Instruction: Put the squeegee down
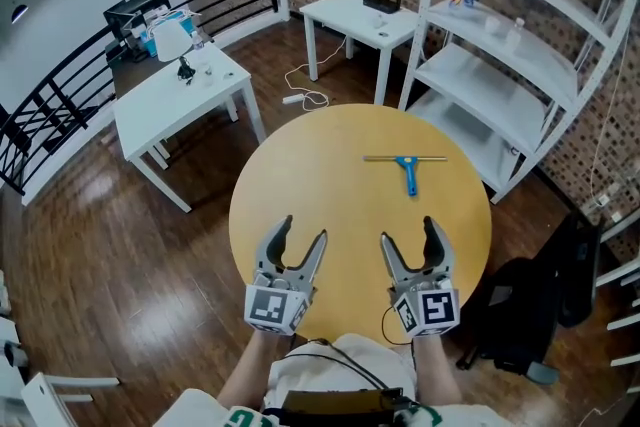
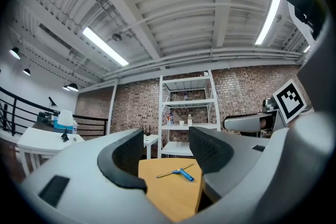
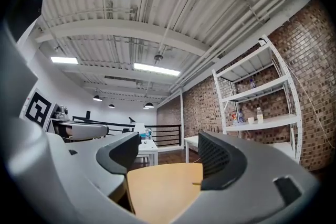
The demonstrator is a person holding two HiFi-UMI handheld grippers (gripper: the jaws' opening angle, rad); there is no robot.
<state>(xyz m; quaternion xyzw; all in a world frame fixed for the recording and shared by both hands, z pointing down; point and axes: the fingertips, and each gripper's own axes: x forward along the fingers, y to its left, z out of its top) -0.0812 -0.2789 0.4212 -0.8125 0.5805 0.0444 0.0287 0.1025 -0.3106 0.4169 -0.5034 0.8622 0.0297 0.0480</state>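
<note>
The squeegee lies flat on the far half of the round wooden table. Its thin blade bar runs crosswise and its blue handle points back toward the person, so it rests on its broadest side and looks unlikely to roll or tip. Nothing touches it. The 2 grippers sit well apart from it at the table's near edge, side by side and pointing roughly level across the top. The left gripper has its jaws wide, and its own view shows only bare tabletop and the distant squeegee between them. The right gripper also stands open, and only tabletop shows in the gap. With the tool lying free and both grippers empty, the putting-down looks finished. Beyond the table stand a white shelf unit and 2 white side tables, which play no part in this.
</note>
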